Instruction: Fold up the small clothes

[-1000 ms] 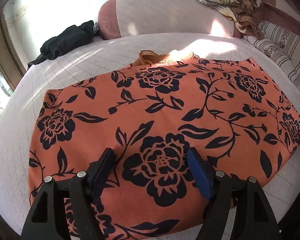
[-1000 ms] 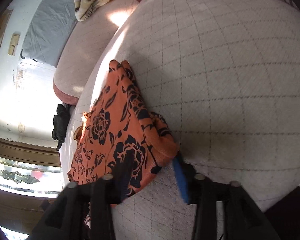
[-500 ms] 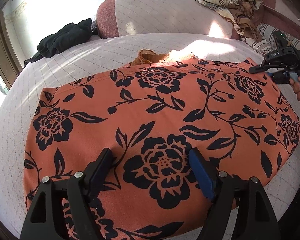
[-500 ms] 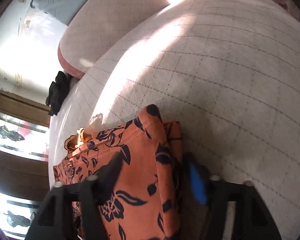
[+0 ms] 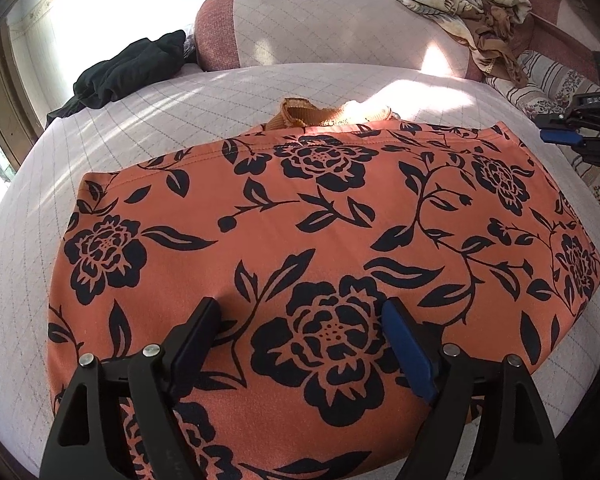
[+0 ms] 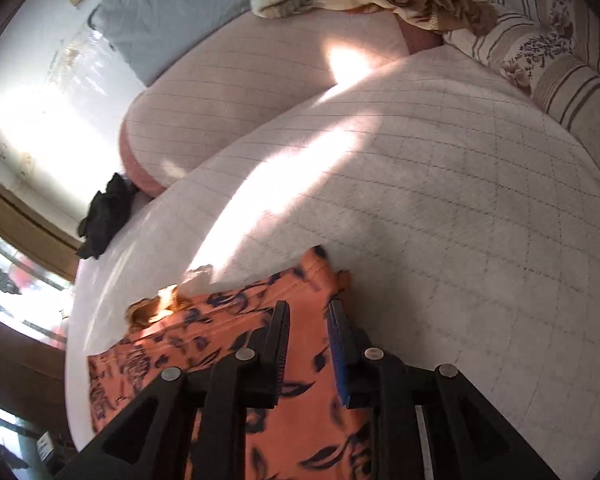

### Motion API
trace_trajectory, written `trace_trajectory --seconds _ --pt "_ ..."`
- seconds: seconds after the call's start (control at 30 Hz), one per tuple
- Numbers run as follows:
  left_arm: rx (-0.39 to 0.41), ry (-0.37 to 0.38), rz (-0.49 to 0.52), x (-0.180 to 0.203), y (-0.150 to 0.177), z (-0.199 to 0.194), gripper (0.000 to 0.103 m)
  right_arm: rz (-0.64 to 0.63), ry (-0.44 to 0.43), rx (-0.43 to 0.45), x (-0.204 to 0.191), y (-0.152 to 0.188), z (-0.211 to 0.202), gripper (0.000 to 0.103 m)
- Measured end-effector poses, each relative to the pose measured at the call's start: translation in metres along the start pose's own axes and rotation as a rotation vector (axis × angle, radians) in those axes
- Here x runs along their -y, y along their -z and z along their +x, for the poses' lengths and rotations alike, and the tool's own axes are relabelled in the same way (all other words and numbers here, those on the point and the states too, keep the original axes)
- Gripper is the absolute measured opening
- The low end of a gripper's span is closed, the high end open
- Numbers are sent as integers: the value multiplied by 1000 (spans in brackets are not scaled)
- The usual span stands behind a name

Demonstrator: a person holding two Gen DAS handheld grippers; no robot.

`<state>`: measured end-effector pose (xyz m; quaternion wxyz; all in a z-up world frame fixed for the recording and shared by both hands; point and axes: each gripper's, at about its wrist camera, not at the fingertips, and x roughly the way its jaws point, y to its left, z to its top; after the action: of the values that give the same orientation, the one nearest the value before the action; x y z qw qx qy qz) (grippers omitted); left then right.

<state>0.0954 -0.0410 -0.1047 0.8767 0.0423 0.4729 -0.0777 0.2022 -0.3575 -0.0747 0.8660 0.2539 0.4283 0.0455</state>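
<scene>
The orange floral garment (image 5: pixel 320 232) lies flat on the quilted bed (image 5: pixel 180 96). Our left gripper (image 5: pixel 300 332) is opening, its tips resting on the near hem. Our right gripper (image 6: pixel 308 344), jaws narrowed, seems empty above the far corner; we should pinch both layers there.

**Right gripper lifts away from the cloth's far corner**

A second ago the right gripper (image 6: pixel 308 344) stood wide at the edge of the orange flowered cloth (image 5: pixel 320 240), with a bunched corner between its fingers. Its jaws have since narrowed to a small gap, and it has rolled and swung to the cloth's far right corner. The corner now lies flat. The left gripper (image 5: pixel 300 332) has opened slightly wider over the near edge, its jaws opening, the cloth under them, not pinched.
</scene>
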Motion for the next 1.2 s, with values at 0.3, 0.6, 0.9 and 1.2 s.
trace_trajectory --seconds 0.3,0.6,0.9,1.2 --pt "66 -10 -60 -27 10 -47 83 312 -156 -120 44 59 32 25" --pt "-5 -39 -105 -41 19 -20 83 195 -5 -113 24 61 34 74" --pt "-14 -16 -112 -35 2 -5 83 73 -77 -107 -11 10 56 76" --pt "-20 -39 -114 -33 2 0 84 32 -6 -100 -4 -23 73 83"
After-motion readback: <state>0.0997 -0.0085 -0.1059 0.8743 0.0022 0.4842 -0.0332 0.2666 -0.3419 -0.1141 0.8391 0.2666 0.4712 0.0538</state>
